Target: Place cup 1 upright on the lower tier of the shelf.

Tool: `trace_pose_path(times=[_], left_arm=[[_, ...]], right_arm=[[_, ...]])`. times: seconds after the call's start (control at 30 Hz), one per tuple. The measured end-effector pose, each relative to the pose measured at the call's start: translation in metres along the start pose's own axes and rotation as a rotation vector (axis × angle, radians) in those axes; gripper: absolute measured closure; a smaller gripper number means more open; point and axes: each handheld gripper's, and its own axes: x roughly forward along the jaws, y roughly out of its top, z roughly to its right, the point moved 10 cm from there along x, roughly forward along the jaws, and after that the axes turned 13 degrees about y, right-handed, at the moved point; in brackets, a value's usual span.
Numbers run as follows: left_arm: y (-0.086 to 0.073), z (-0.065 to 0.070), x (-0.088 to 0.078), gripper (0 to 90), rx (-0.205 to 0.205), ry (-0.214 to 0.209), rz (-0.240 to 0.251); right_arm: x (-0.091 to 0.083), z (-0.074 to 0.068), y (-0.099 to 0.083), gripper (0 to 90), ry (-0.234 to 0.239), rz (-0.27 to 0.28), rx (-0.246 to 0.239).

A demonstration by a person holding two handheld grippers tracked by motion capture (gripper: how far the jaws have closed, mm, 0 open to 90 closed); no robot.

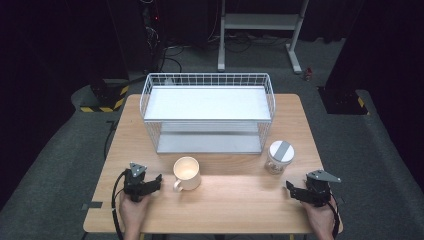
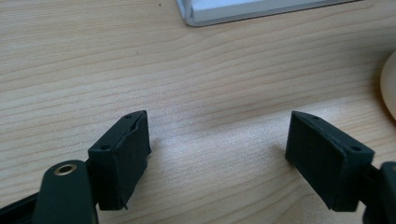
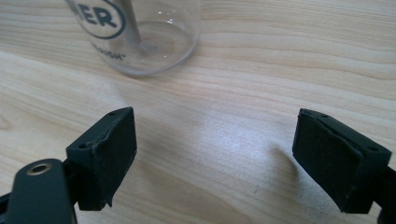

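Observation:
A cream mug [image 1: 187,173] stands on the wooden table [image 1: 235,200] near its middle front, handle toward the front left. A clear glass jar [image 1: 279,157] with a grey lid stands to its right; its base with dark print fills the top left of the right gripper view [image 3: 140,37]. My left gripper [image 1: 159,181] rests low at the front left, just left of the mug, jaws open over bare wood [image 2: 217,154]; the mug's rim [image 2: 388,88] peeks in at the right edge. My right gripper [image 1: 289,189] sits at the front right, in front of the jar, open [image 3: 215,154].
A white wire basket rack [image 1: 207,112] with two shelves stands at the back of the table; a corner of its lower shelf [image 2: 243,11] shows in the left gripper view. Beyond the table lie dark floor, a metal stand [image 1: 260,30] and cables.

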Motion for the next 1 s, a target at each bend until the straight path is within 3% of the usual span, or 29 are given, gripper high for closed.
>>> trace_pose_path(times=[0.57,1.0], left_arm=[[0.000,0.000,0.000,21.8,-0.001,0.000,0.000],[0.000,0.000,0.000,21.8,0.000,0.000,0.000]], right_arm=[[0.002,-0.024,0.001,13.8,0.045,0.003,-0.037],[0.010,-0.037,0.015,13.2,0.073,0.021,-0.073]])
